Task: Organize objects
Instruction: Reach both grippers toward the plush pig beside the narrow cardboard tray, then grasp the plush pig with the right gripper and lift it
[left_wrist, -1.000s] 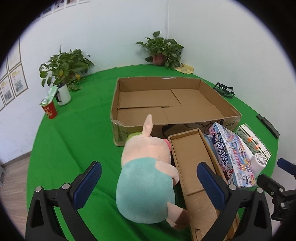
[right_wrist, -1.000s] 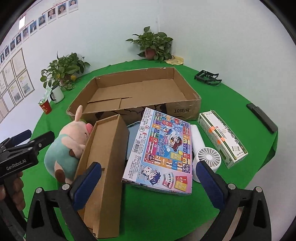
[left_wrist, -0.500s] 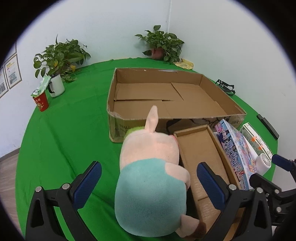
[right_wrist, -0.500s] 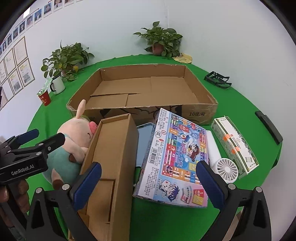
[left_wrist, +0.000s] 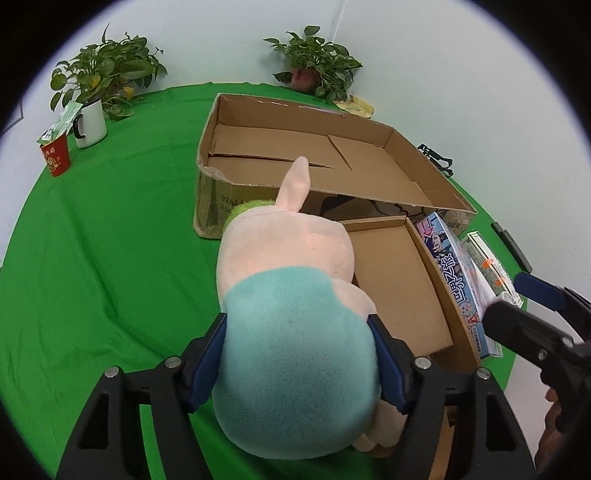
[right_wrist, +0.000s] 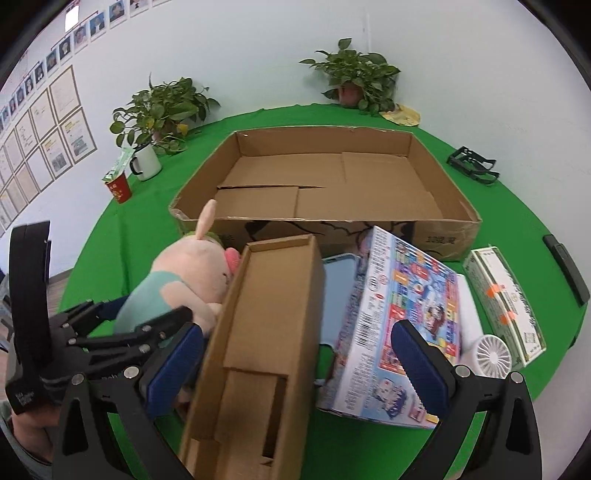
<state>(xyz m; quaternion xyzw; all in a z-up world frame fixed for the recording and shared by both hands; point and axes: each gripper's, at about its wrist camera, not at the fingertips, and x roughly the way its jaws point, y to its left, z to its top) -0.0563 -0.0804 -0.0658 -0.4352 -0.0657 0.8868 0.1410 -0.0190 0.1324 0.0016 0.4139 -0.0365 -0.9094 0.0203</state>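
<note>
Green cloth covers the round table (left_wrist: 110, 258) against white walls, with two potted plants (left_wrist: 107, 74) at the far edge, one at 11 o'clock beside a white mug (left_wrist: 90, 125) and a red cup (left_wrist: 55, 158), the other at 12. Straight ahead at 12 o'clock sits the big open cardboard box (left_wrist: 317, 155), its floor bare. My left gripper (left_wrist: 299, 354) is closing its blue pads on the teal rump of the plush pig (left_wrist: 291, 321), one pad against each flank; the pig lies on the cloth with its ear pointing toward the big box. Just at its 3 o'clock, touching it, lies the long narrow carton (right_wrist: 266, 332). My right gripper (right_wrist: 299, 369) stands wide open with nothing clamped, its left finger between the pig and the carton's near side, its right finger over the colourful game box (right_wrist: 406, 306), which leans tilted just beside the carton. Further out at 3 o'clock lie a small white fan (right_wrist: 493, 354) and a green-and-white packet (right_wrist: 506, 302), and a black bar (right_wrist: 565, 269) near the table's edge
</note>
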